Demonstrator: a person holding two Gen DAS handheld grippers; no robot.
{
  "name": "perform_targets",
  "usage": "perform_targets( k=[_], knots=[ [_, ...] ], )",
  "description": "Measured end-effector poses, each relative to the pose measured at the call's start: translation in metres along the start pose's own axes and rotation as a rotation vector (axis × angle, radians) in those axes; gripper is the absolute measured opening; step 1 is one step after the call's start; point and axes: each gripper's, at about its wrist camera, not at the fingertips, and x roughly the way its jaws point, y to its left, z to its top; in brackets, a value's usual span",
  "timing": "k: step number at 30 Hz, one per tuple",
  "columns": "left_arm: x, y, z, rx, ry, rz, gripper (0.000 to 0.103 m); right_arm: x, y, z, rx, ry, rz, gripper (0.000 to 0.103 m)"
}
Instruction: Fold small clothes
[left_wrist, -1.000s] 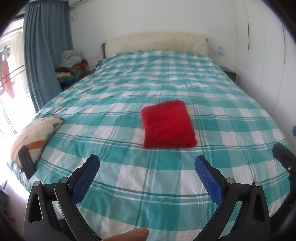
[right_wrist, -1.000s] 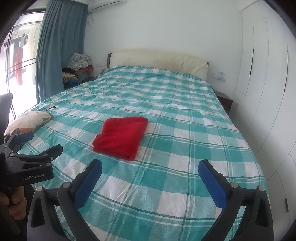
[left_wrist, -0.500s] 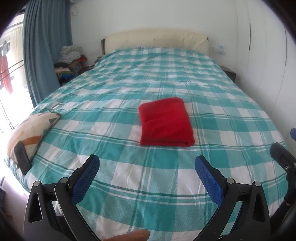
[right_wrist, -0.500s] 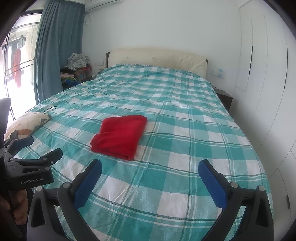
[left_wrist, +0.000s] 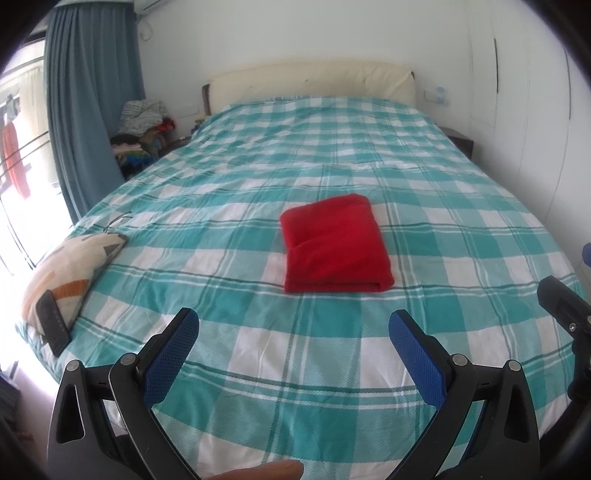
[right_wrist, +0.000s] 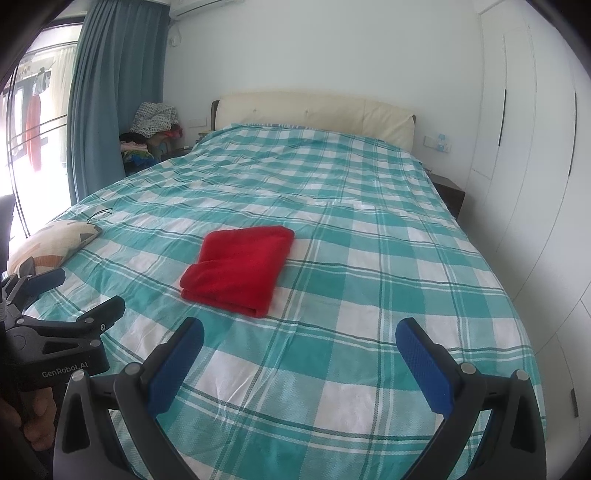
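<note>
Left wrist: one folded red cloth (left_wrist: 335, 244)

The only legible text is "GenRobot.AI", printed in pale letters on the black body of the left gripper (right_wrist: 62, 291), which shows at the left edge of the right wrist view, beside and to the left of the right gripper's own fingers. The left wrist view carries no readable writing. The small wall plate by the headboard is too blurred to read.
</note>
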Motion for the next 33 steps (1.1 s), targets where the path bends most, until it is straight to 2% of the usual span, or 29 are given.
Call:
perform_targets(
  k=[23, 29, 33],
  knots=[
    [0.0, 0.005, 0.001, -0.022, 0.002, 0.001, 0.103, 0.0, 0.0, -0.002, -0.019, 0.0, -0.065, 0.102],
    [0.0, 0.005, 0.001, -0.024, 0.0, -0.001, 0.103, 0.001, -0.001, -0.001, -0.006, 0.004, -0.045, 0.102],
    [-0.003, 0.0, 0.004, -0.025, -0.008, 0.001, 0.103, 0.0, -0.007, 0.0, 0.053, 0.008, 0.048, 0.102]
  ],
)
